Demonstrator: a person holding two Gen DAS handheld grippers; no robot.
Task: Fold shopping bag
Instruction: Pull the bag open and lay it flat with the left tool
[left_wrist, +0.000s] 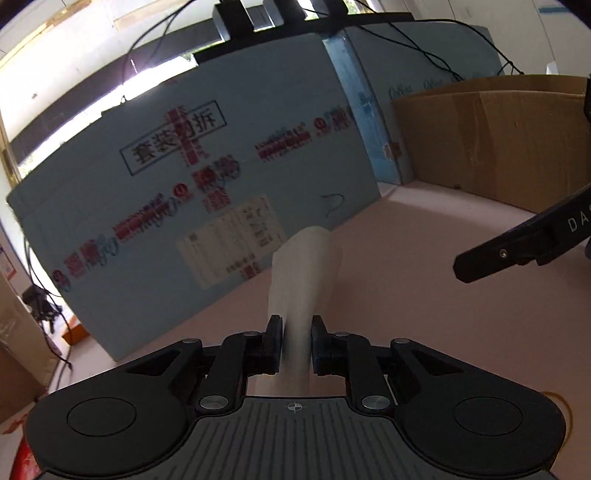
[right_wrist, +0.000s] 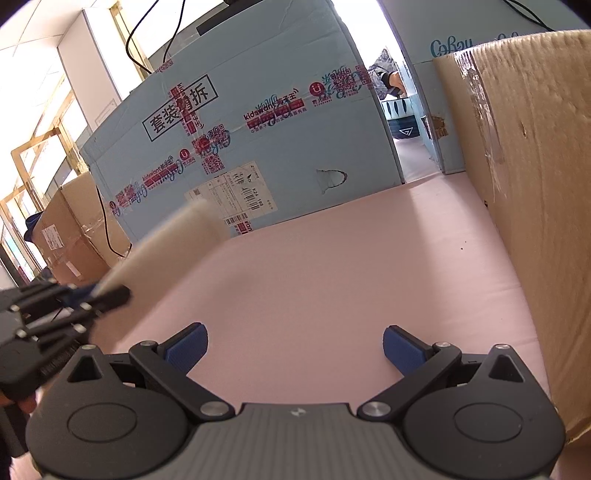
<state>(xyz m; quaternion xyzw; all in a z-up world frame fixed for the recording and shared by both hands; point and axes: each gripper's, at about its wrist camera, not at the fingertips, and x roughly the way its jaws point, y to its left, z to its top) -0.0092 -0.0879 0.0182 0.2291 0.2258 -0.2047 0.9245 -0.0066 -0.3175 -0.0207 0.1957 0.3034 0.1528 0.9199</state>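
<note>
left hand-held gripper (left_wrist: 295, 341): clamped on the pale, folded-narrow plastic shopping bag (left_wrist: 301, 269), lifting it above the pink desk (right_wrist: 332, 266) for handling | right hand-held gripper (right_wrist: 294, 345): released, empty, waiting beside

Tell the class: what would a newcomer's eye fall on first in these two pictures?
First, the big blue carton with red printed tape, standing at the back of the pink table. Next, the pale folded bag sticking up between the left gripper jaws, while the right gripper hangs open and empty.

"kidswant" on blue carton (right_wrist: 240, 122)
</note>
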